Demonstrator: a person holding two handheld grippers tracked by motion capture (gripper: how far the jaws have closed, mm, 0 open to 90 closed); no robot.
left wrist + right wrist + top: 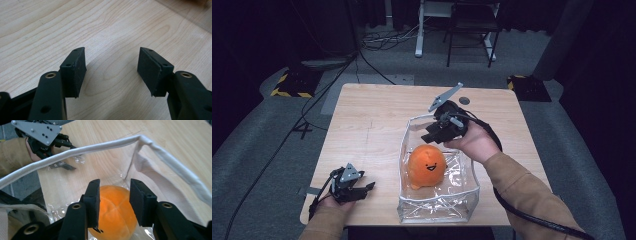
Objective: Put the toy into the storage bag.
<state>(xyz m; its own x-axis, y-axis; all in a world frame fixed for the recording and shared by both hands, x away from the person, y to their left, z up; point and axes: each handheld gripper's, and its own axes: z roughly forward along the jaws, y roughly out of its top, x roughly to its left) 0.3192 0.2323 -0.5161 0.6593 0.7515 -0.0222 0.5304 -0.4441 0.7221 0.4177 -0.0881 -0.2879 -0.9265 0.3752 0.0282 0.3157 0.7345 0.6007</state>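
An orange plush toy [427, 165] with a smiling face sits inside a clear plastic bag [437, 212] with white trim, standing open on the wooden table [367, 115]. My right gripper [432, 136] hovers over the bag's far end, open, with nothing between its jaws. In the right gripper view the plush toy [115, 207] lies below and beyond the right gripper [114, 192], inside the bag's white rim [100, 147]. My left gripper [366, 181] rests near the table's front left corner, to the left of the bag. In its own view the left gripper [111, 65] stands open over bare wood.
The table's front edge lies just behind the left hand. On the grey carpet behind the table, cables [382, 37] trail past a chair [472, 30] and a white desk leg [419, 30]. Yellow-and-black striped bases [292, 82] stand at both far corners.
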